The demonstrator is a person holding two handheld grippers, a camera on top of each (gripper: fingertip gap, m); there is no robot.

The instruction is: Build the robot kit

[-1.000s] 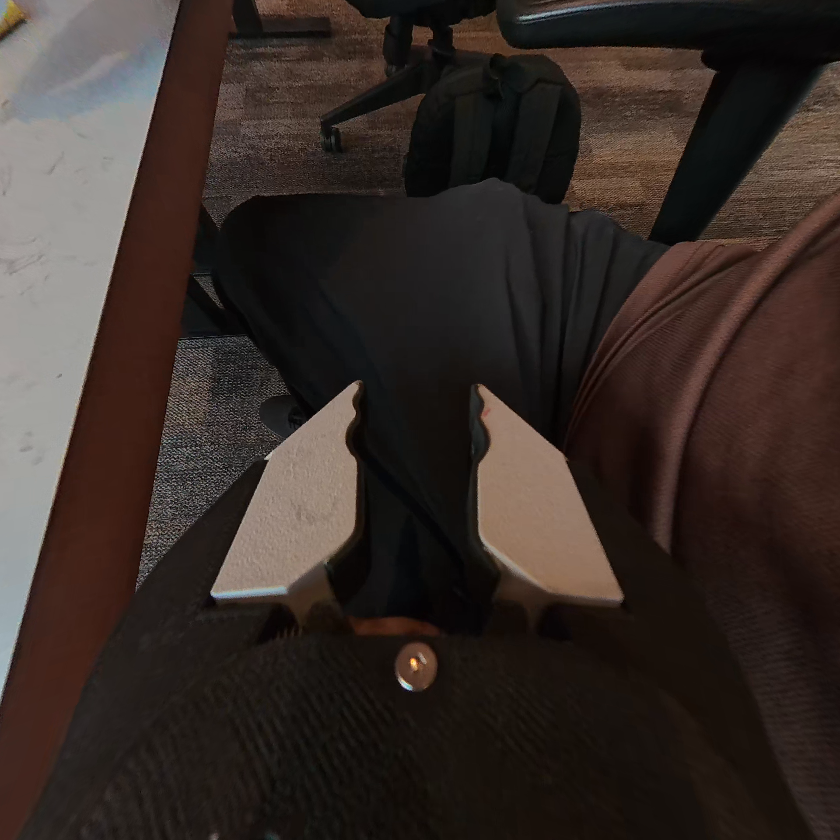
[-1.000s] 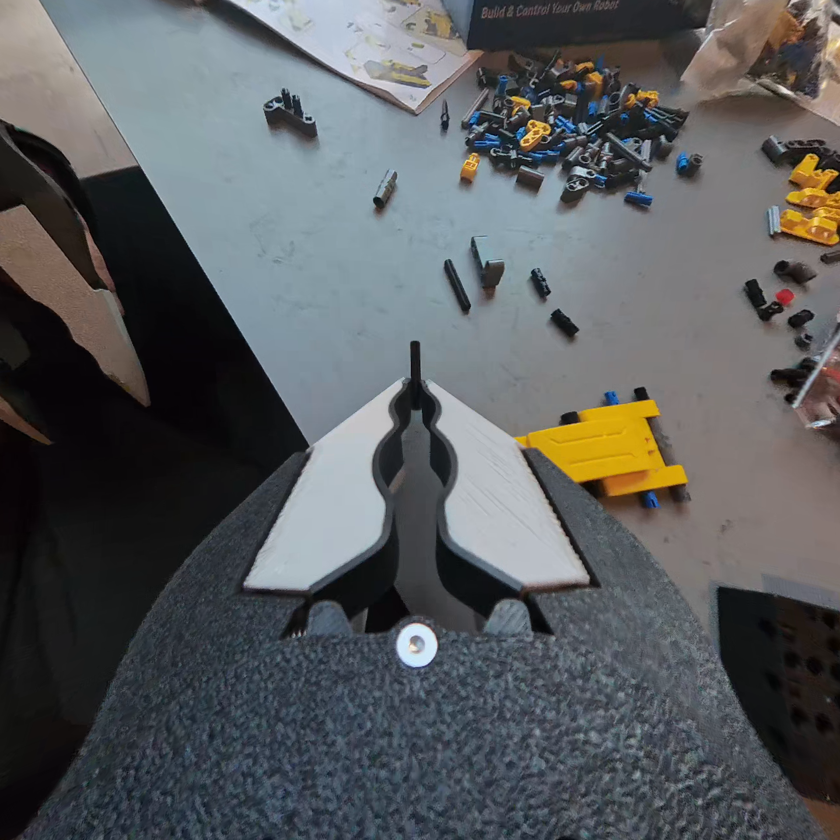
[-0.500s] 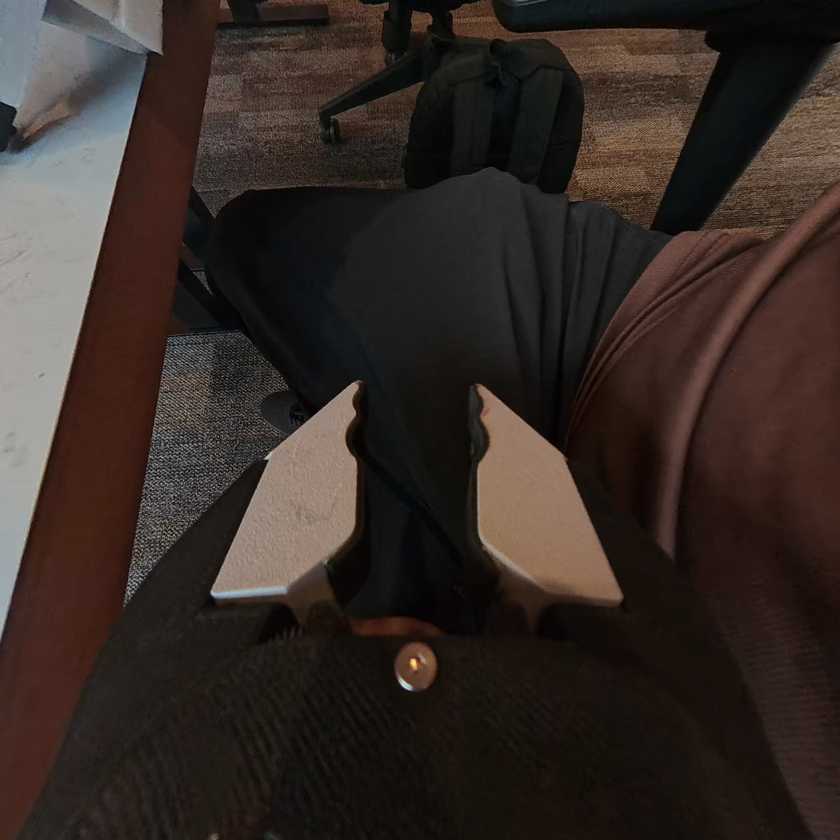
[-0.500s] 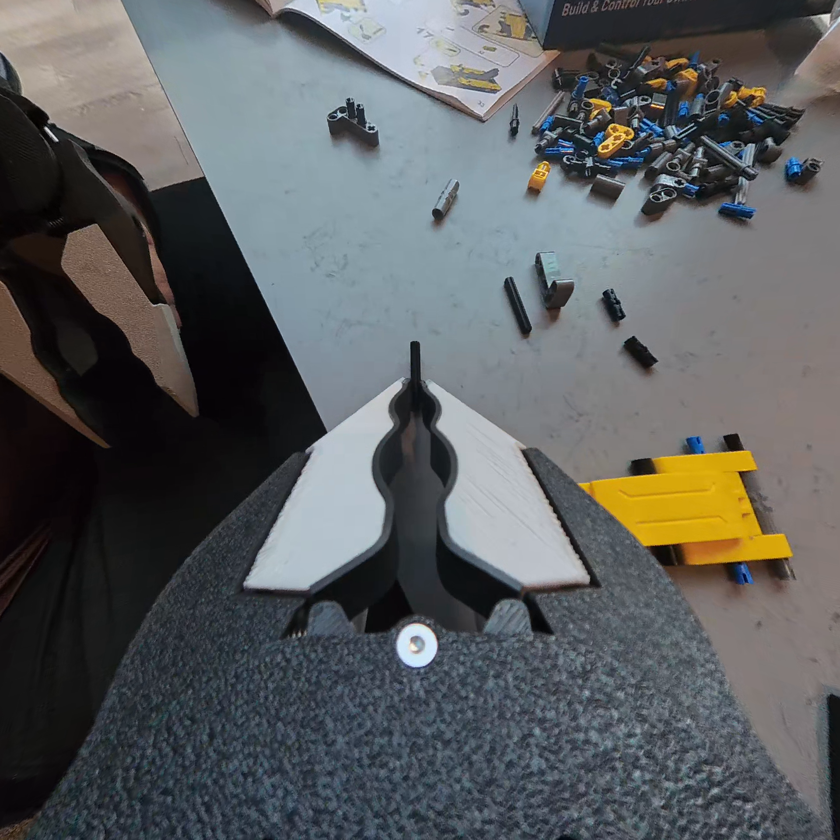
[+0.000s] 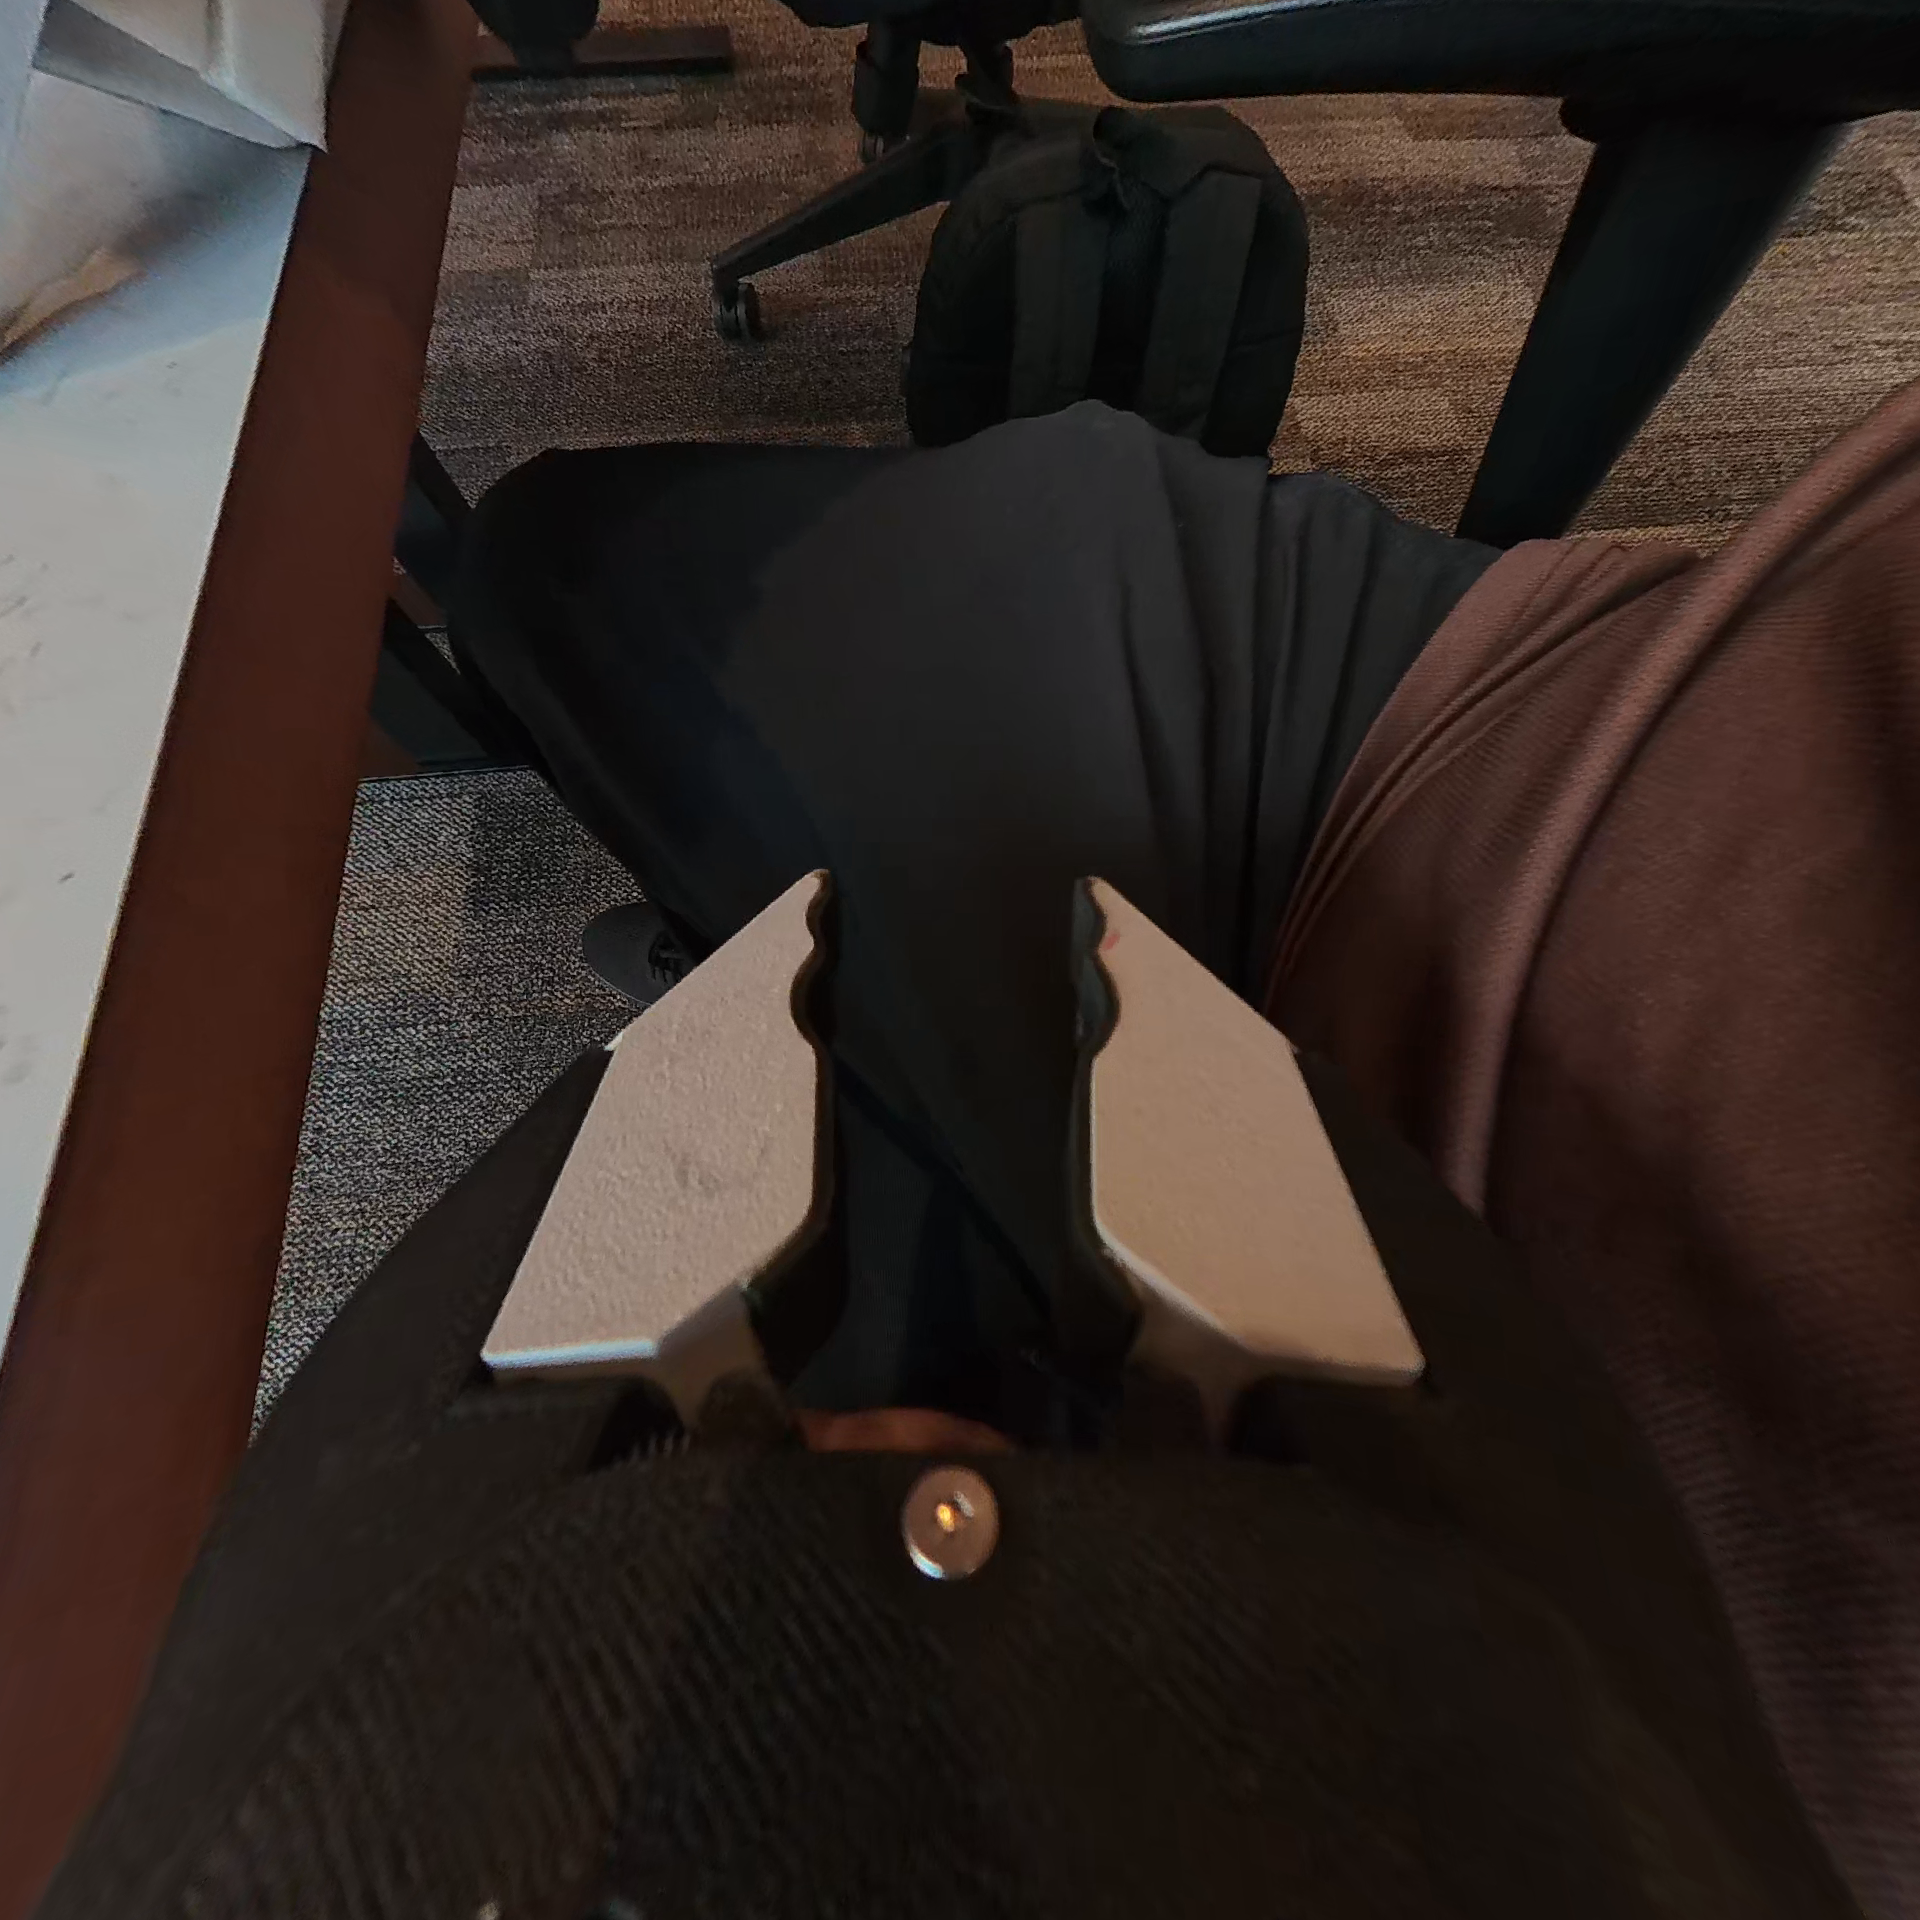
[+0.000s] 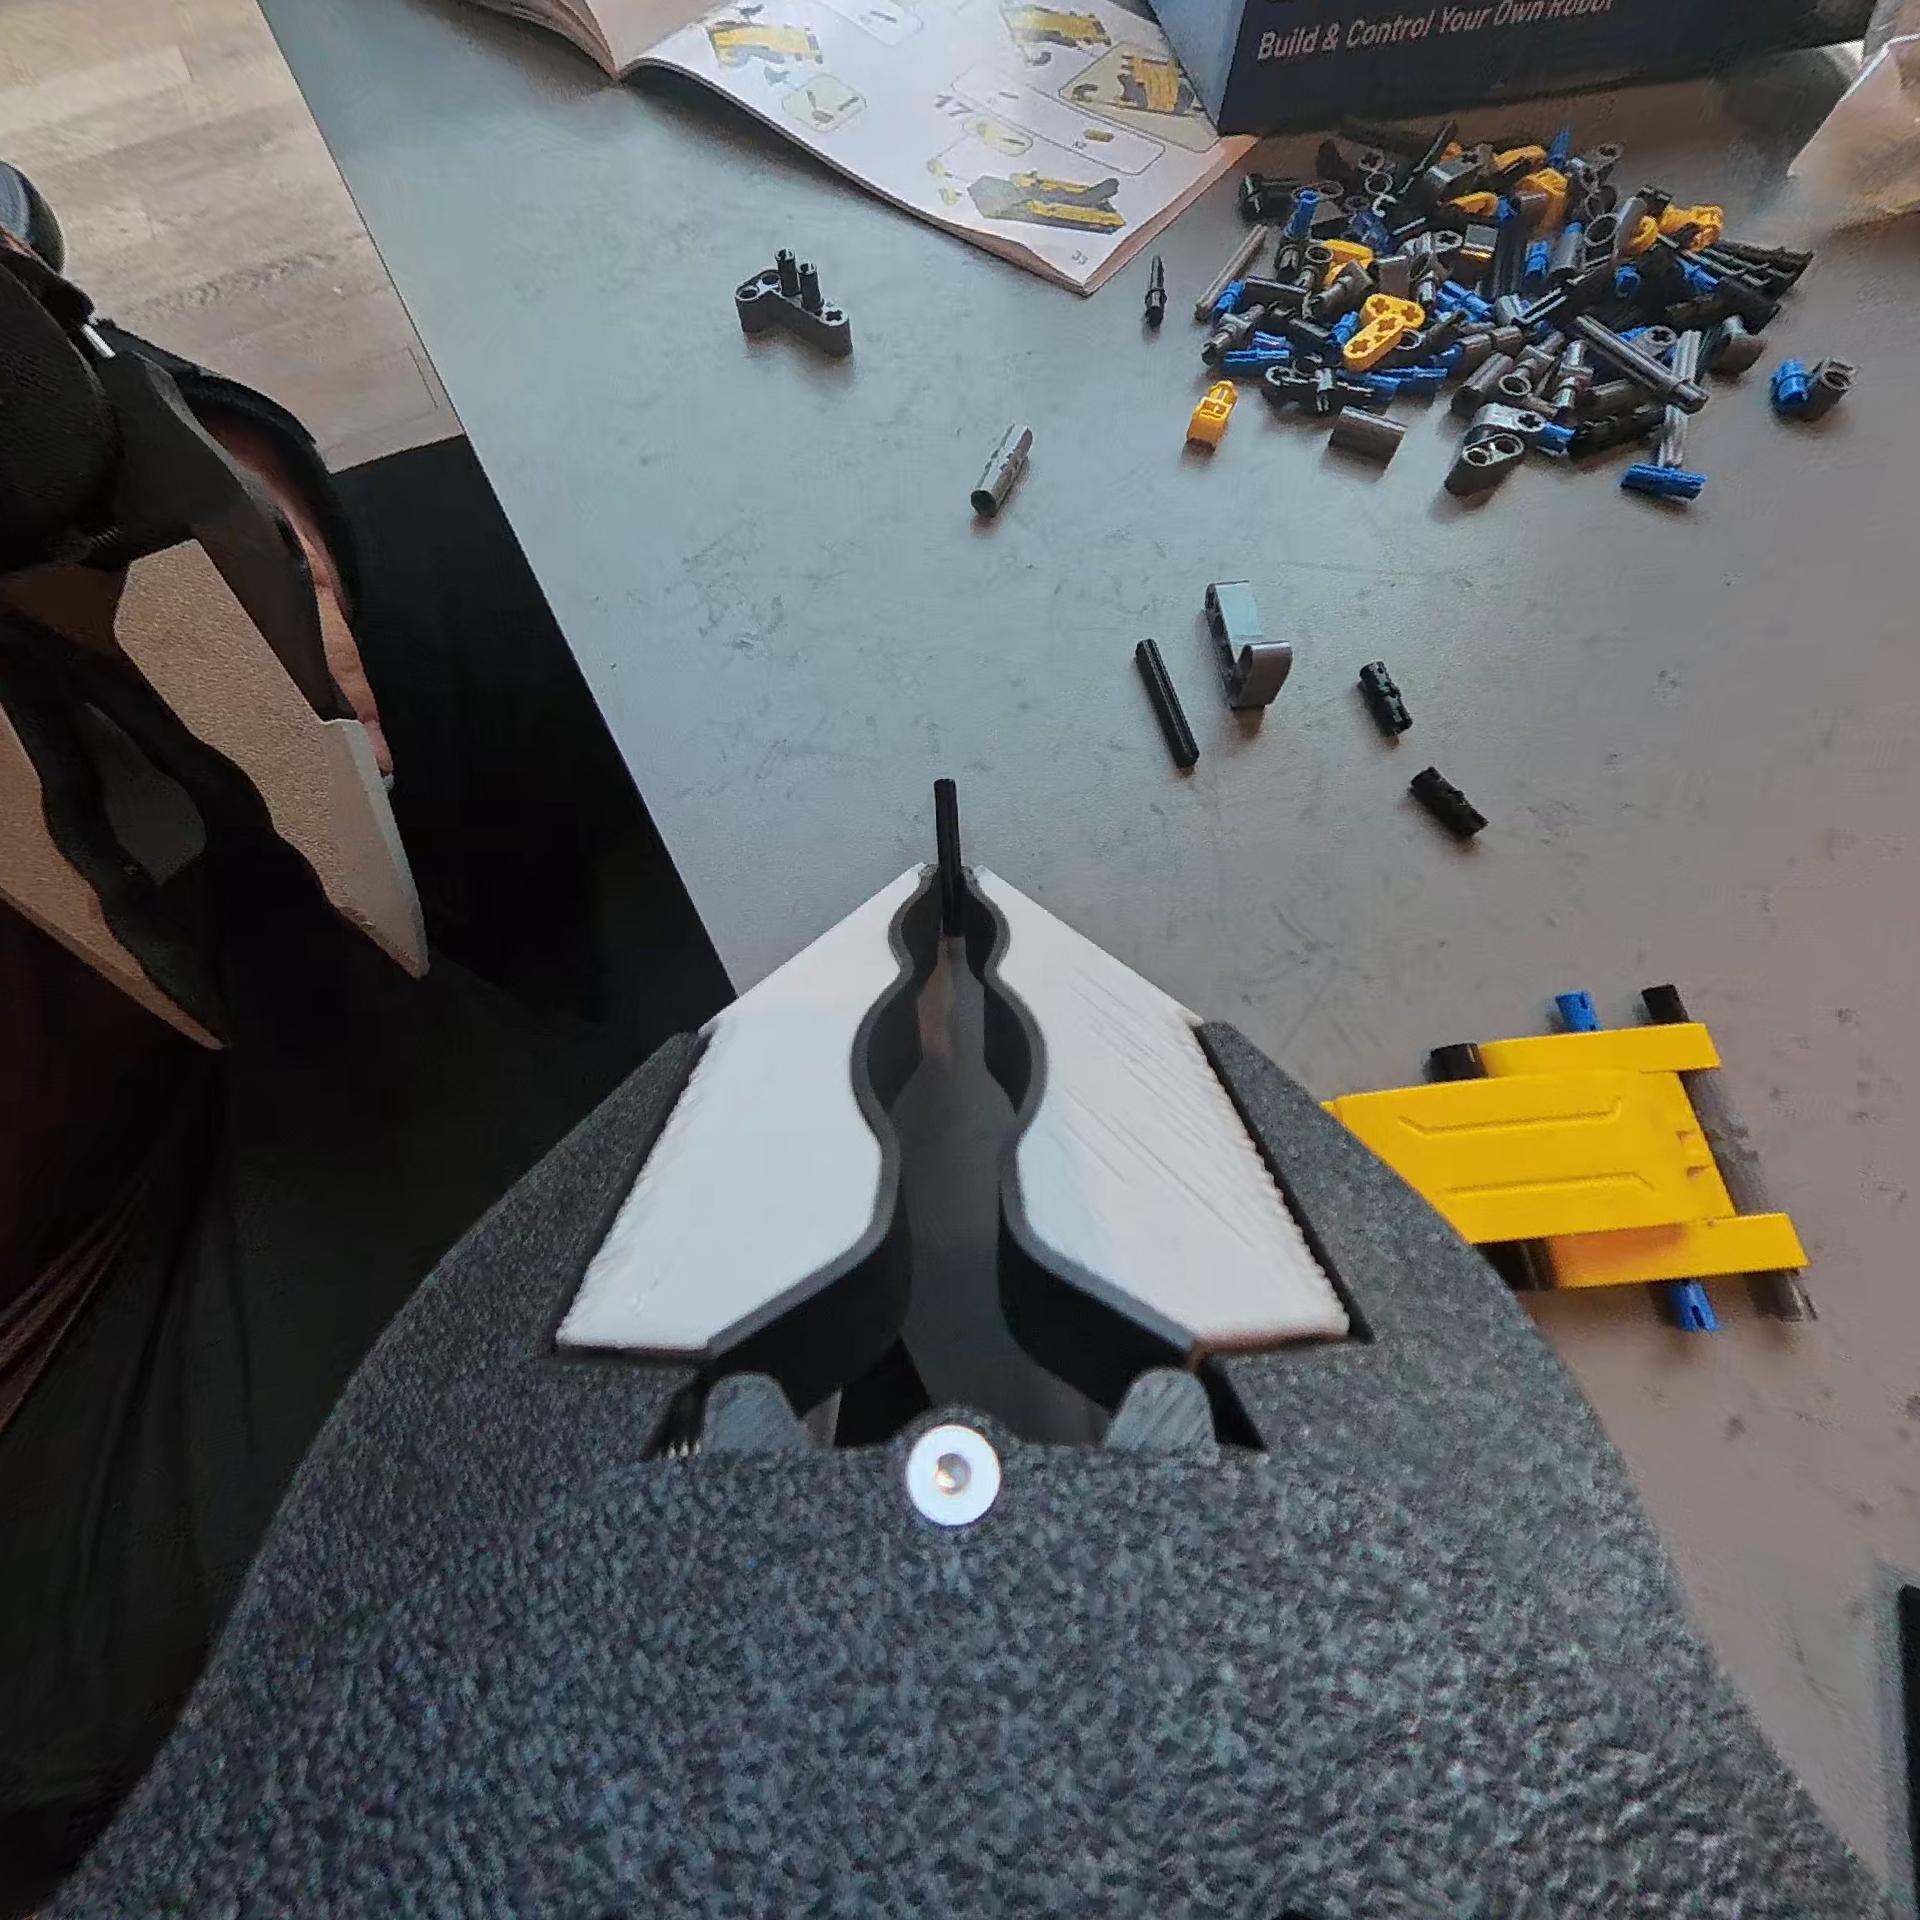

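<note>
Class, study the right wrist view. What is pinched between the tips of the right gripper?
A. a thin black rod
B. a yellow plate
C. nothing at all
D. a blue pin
A: the right gripper has its tips closed on a thin black rod that sticks out forward over the grey table.

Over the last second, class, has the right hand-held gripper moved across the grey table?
Yes. The right hand-held gripper, shut on a thin black axle, has shifted left: the yellow panel assembly and instruction booklet slid rightward in its view.
</note>
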